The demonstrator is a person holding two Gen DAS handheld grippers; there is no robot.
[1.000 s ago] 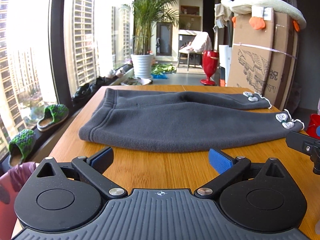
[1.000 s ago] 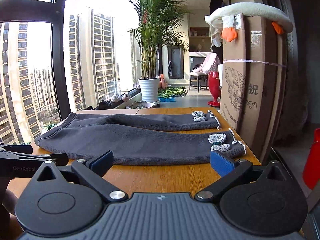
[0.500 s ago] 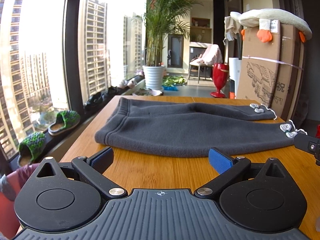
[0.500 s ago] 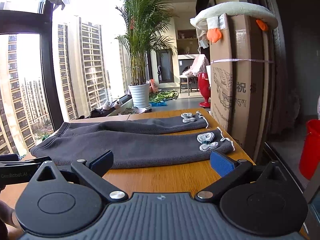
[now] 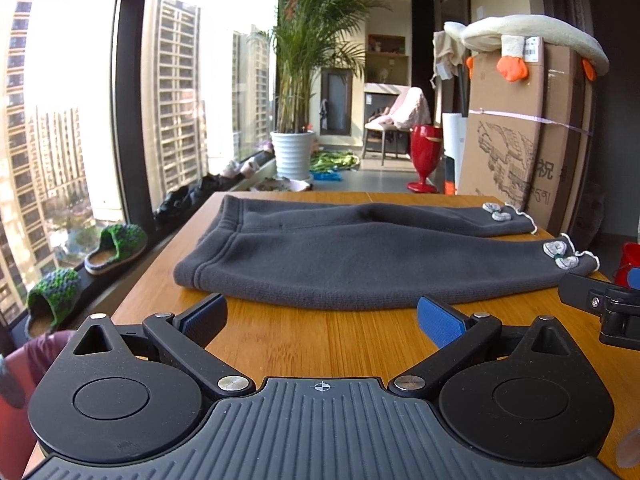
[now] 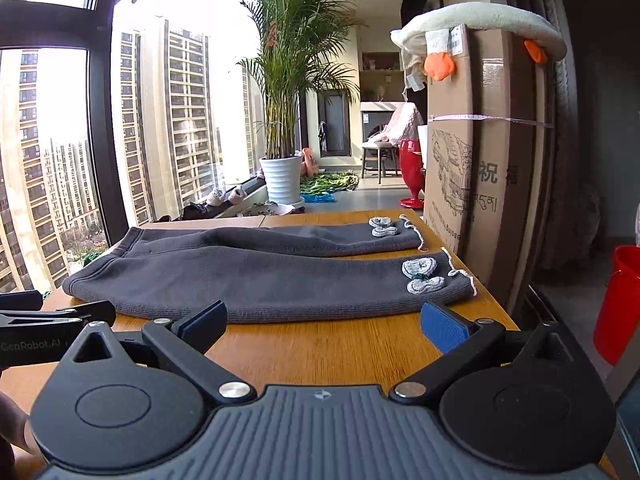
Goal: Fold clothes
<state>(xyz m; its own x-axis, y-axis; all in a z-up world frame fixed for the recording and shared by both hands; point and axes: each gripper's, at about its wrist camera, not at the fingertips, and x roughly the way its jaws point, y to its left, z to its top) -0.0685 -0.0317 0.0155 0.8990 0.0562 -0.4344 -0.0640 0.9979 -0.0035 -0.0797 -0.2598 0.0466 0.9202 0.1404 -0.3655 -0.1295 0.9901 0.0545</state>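
Note:
Dark grey fleece trousers lie flat across the wooden table, waistband to the left, both legs running right. Grey crocheted bows decorate the cuffs. My left gripper hovers open just short of the trousers' near edge, toward the waistband half, holding nothing. Over by the near cuff my right gripper is open too, its blue pads empty. Each gripper shows at the side of the other's view.
A tall cardboard box with a plush toy on top stands against the table's right edge. A red bucket sits on the floor at right. Slippers rest on the window ledge at left; a potted palm stands beyond.
Both grippers have shifted a little so the trousers sit more to the right and lower in the left view; both stay open. The trousers have not moved.

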